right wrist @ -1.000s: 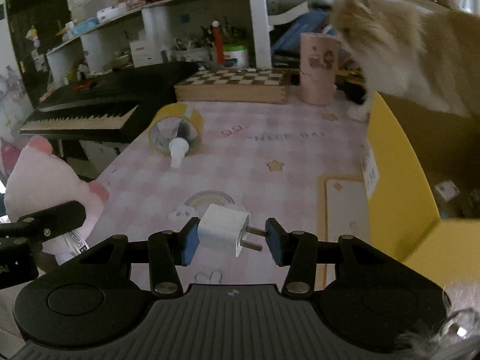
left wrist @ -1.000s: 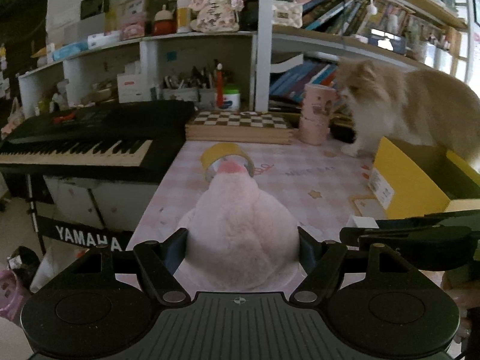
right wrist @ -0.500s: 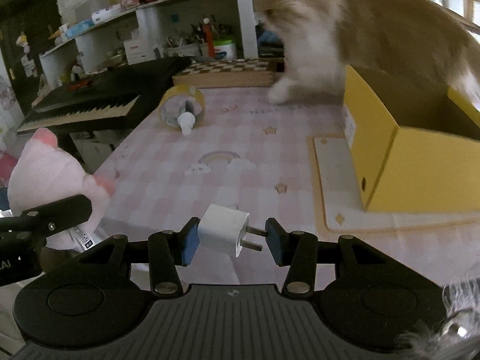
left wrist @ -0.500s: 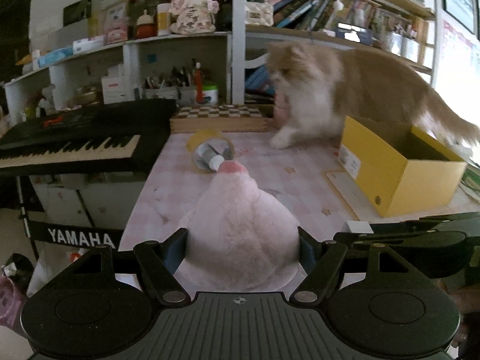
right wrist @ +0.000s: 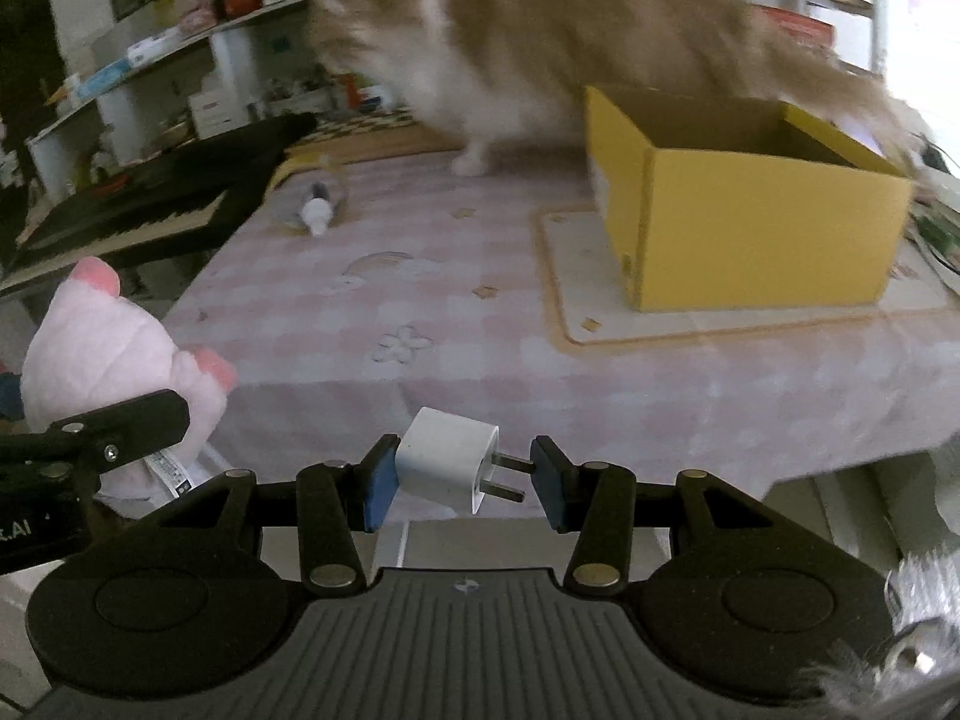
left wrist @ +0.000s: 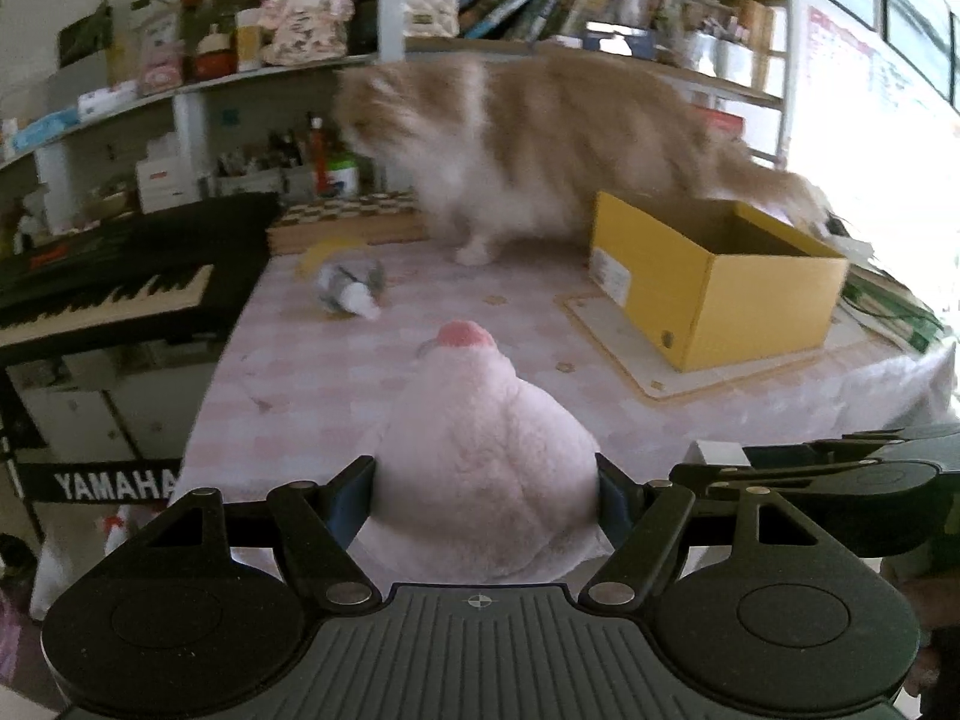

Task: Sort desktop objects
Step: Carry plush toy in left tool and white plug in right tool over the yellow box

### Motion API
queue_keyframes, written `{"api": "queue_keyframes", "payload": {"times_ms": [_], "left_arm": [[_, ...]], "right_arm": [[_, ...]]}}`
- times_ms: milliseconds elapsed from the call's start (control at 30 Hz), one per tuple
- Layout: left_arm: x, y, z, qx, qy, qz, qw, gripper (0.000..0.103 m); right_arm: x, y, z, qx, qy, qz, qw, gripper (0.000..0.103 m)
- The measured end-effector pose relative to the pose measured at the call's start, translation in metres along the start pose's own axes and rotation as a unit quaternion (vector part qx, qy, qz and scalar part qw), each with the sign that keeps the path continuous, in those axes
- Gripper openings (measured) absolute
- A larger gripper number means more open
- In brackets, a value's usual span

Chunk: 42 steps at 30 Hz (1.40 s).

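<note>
The left hand-held gripper [left wrist: 485, 495] is closed on a pink plush toy [left wrist: 480, 468], one finger pressed into each side of it, and holds it above the near edge of the surface [right wrist: 456, 294] towards the left corner. The right hand-held gripper [right wrist: 463, 477] is closed on a white charger plug [right wrist: 449, 467] — one finger against its body, the other against the tip of its prongs — just off the near edge of the surface. A yellow box [right wrist: 744, 216], open at the top, stands on a mat [right wrist: 570, 288] near the right edge, a cat [left wrist: 540, 144] stands at the far edge behind it, and a roll of tape [left wrist: 345, 282] with a small bottle inside lies near the far left corner.
</note>
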<state>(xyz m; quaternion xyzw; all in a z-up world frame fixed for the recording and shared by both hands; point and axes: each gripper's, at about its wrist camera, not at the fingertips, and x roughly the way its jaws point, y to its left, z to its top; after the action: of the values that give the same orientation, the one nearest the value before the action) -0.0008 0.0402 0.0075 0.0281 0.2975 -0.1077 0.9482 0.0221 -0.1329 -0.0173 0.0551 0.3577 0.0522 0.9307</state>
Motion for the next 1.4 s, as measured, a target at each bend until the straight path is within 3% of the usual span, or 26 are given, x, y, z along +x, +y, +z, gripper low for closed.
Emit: {"api": "queue_keyframes", "payload": {"times_ms": [267,667,1400], "left_arm": [[0.004,-0.026,-0.002,0.033,0.005,-0.046,0.9984,0.075],[0.013,-0.056,0.002,0.061,0.008,-0.083,0.9947,0.075],[0.042,-0.113,0.042,0.093,-0.021,-0.103,0.99,0.075]], "right_arm": [[-0.019,-0.026,-0.017,0.04,0.0,-0.042,0.998,0.044],[-0.033,-0.054,-0.026,0.068,-0.001,-0.076,0.995,0.044],[-0.025,-0.119,0.004,0.094,-0.012,-0.093,0.991,0.044]]}}
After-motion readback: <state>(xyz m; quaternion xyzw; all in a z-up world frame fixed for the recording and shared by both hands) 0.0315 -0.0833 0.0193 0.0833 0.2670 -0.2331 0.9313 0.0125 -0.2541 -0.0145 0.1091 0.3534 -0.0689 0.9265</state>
